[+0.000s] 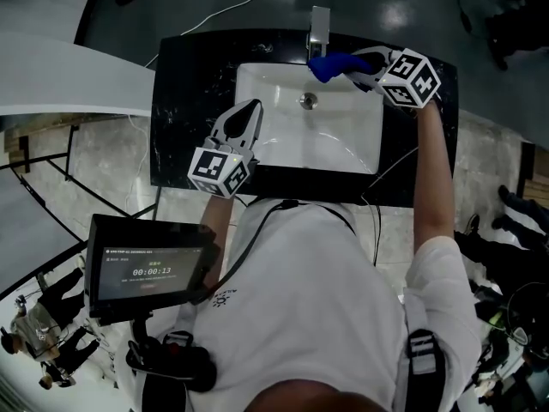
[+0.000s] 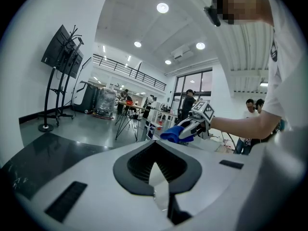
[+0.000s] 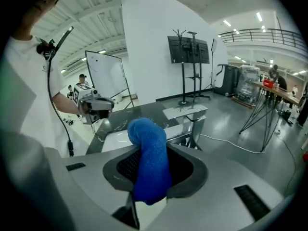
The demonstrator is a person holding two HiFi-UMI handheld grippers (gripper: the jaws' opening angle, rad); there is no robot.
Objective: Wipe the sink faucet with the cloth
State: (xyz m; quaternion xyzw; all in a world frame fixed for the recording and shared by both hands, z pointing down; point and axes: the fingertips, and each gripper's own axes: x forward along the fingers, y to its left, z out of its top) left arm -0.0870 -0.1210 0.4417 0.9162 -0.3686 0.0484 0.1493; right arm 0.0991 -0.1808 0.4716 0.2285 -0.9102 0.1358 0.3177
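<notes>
- Right claw (image 1: 353, 69) is clamped on the blue cloth (image 1: 329, 65). The cloth stands up between the jaws and bulges out past their tips.
- The cloth's bunched end lies over the sink's (image 1: 343, 140) far edge, just right of the faucet (image 1: 319, 29). I cannot tell whether it touches.
- Left claw (image 1: 251, 112) has its jaws together and empty, over the sink's near left part, well apart from the cloth.

The white basin (image 1: 343, 136) lay open across its middle and right side, with room to pass. At its far edge the faucet (image 1: 319, 26) stood upright. The right gripper (image 1: 352, 65) and its blue cloth (image 1: 330, 65) crowded the space just in front of it. The left gripper (image 1: 253, 108) hung over the near left rim, blocking that corner. The black surface (image 1: 184, 101) left of the basin was free.
</notes>
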